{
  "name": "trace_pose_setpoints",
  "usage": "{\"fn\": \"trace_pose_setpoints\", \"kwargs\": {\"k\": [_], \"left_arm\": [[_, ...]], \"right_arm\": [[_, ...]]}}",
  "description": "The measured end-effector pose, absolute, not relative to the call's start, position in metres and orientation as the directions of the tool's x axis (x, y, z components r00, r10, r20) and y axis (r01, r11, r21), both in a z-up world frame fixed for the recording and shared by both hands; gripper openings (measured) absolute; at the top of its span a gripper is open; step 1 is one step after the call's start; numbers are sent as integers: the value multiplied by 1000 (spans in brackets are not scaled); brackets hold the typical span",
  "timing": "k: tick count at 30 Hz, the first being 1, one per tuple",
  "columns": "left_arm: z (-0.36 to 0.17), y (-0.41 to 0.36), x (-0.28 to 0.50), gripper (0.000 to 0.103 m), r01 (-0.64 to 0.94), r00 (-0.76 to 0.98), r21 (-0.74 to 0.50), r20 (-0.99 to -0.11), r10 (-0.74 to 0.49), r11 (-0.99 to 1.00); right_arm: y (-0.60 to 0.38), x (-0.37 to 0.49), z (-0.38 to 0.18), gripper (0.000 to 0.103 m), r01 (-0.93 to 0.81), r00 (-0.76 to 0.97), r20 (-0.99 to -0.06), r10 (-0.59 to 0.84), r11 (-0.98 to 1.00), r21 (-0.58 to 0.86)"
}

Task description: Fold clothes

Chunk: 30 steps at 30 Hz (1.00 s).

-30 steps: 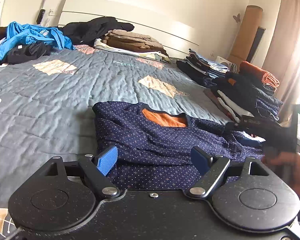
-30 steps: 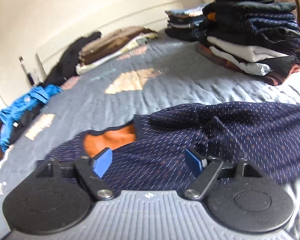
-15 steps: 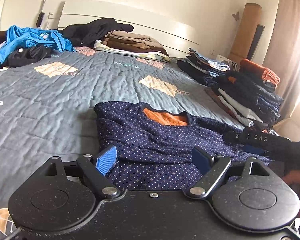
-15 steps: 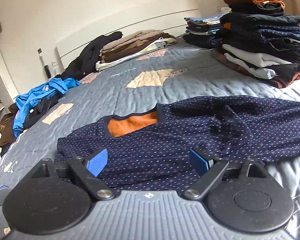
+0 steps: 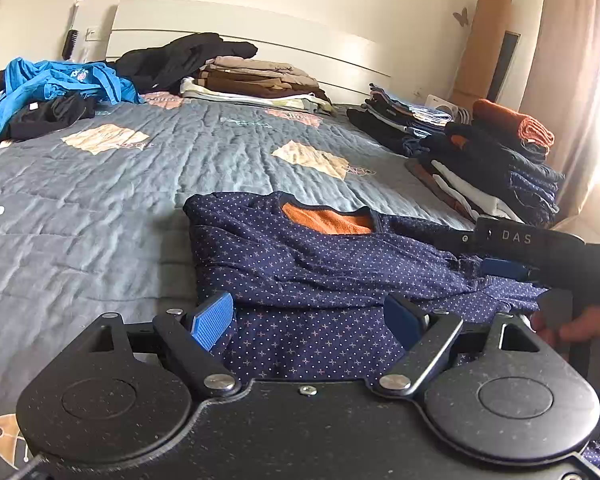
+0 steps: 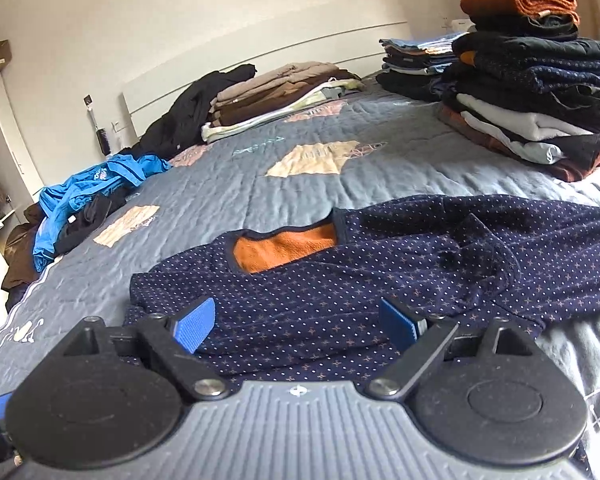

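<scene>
A navy dotted sweater (image 5: 320, 264) with an orange inner lining (image 5: 328, 222) lies partly folded on the grey-blue quilt (image 5: 92, 216). My left gripper (image 5: 308, 320) hovers open over its near hem, blue pads wide apart with nothing between them. In the right wrist view the same sweater (image 6: 340, 284) spreads to the right, one sleeve bunched over the body. My right gripper (image 6: 296, 322) is open above the near edge of the cloth. The left wrist view shows the right gripper (image 5: 476, 254) at the sweater's right side, held by a hand (image 5: 580, 326).
A tall stack of folded clothes (image 6: 540, 92) topped by an orange knit stands at the right. Folded brown and beige items (image 5: 260, 80) and a black garment (image 5: 180, 56) lie by the headboard. A crumpled blue garment (image 5: 60, 80) sits far left.
The right wrist view has levelled out and drawn back from the sweater. The right gripper has sunk lower at the sweater's right side. The left gripper has hardly moved.
</scene>
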State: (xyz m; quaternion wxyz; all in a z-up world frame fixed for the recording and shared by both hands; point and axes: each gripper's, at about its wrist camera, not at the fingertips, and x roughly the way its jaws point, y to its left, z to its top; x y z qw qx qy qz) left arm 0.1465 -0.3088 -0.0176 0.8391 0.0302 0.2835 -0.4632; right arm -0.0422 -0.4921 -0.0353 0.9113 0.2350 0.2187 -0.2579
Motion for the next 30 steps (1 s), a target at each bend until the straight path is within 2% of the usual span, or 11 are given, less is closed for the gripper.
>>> {"fn": "trace_pose_setpoints", "kwargs": {"k": [30], "left_arm": [[-20,-312,145,82,799,409,-201,-510,-757,567]], "right_arm": [[-485,-39,-34,89,558,777,-528,-342,762,327]]}}
